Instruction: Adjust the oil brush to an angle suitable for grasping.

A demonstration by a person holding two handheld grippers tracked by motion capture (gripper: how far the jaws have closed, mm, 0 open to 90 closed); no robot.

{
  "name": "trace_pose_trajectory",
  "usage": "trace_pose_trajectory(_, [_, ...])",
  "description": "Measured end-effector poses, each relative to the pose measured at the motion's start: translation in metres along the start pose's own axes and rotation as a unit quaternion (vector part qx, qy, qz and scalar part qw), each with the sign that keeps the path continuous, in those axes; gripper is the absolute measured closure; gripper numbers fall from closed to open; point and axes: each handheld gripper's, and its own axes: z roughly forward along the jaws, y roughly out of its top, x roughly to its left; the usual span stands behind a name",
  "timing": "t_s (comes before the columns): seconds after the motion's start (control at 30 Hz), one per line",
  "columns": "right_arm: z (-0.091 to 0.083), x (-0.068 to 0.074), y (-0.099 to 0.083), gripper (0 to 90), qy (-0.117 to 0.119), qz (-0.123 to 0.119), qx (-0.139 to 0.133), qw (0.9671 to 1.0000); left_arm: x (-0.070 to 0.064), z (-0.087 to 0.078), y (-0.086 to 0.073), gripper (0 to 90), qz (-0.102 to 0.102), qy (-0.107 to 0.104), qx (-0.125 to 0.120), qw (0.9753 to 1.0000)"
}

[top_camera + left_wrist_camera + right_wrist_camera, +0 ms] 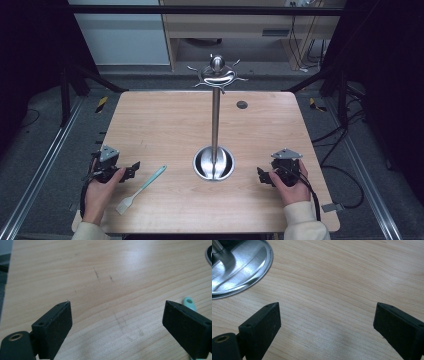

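Both hands rest low on the table [165, 125], each hand-held gripper [131, 170] [262, 175] spread wide, holding nothing.

Grey floor [45, 150], wooden cabinet [225, 25] behind, perhaps dim surroundings.

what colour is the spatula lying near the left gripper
Pale mint green, handle and blade alike; the spatula shows best in the high view.
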Motion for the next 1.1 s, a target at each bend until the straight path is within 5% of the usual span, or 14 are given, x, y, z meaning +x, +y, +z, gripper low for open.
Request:
trace_pose_trajectory(0.13, [0.001,0.001,0.000,8.1,0.001,-0.001,0.002,1.0000,-0.006,-0.003,0.004,12.2,0.007,-0.001,-0.007,0.9999])
trace_pose_trajectory(0.33, [0.001,0.001,0.000,8.1,0.001,-0.003,0.001,1.0000,-0.020,-0.007,0.009,28.8,0.029,-0.011,-0.002,0.9995])
trace_pose_trajectory(0.57, [0.001,0.001,0.001,8.1,0.002,-0.003,0.002,1.0000,-0.041,-0.016,0.015,68.0,0.071,-0.052,-0.012,0.9961])
trace_pose_trajectory(0.73, [0.001,0.001,0.001,8.1,0.002,-0.004,0.002,1.0000,-0.058,-0.016,0.017,85.8,0.099,-0.079,0.002,0.9920])
trace_pose_trajectory(0.97, [0.002,0.001,0.001,8.2,0.001,-0.007,0.004,1.0000,-0.073,-0.004,0.014,90.0,0.110,-0.128,0.043,0.9848])
trace_pose_trajectory(1.1, [0.002,0.002,0.001,8.2,0.002,-0.006,0.005,1.0000,-0.081,0.001,0.012,90.0,0.119,-0.135,0.060,0.9818])
